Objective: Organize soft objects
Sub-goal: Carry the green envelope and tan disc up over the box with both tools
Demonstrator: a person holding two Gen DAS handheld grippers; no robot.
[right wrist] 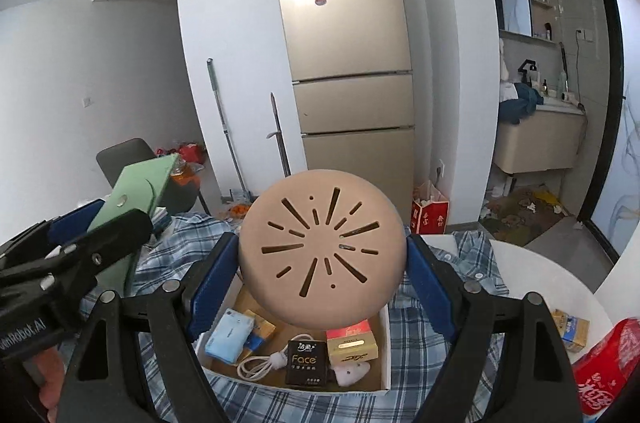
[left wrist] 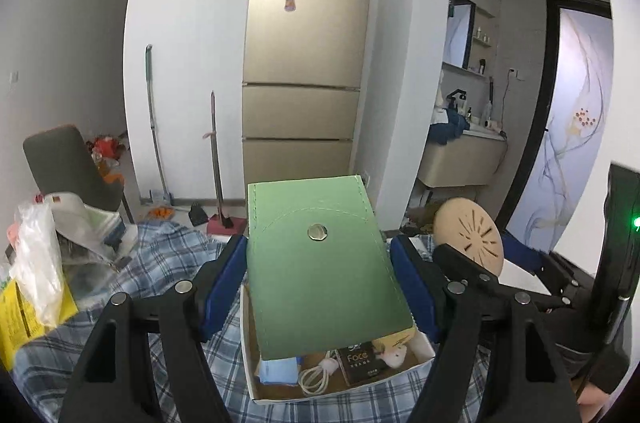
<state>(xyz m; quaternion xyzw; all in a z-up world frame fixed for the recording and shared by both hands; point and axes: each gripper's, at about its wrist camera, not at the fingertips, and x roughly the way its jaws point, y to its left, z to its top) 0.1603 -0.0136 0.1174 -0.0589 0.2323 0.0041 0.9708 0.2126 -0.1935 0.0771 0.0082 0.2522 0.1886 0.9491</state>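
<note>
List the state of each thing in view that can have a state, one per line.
Left gripper: shut on green pouch, held above the box.
Green pouch: snap flap closed, tilted.
Right gripper: shut on bun pillow.
Bun pillow: lifted above the box.
Box: open, holding small items.
Fridge: doors closed.

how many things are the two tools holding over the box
2. The left tool grips a green flap pouch; the right tool grips a tan slotted disc. Both hang above the open cardboard box.
</note>
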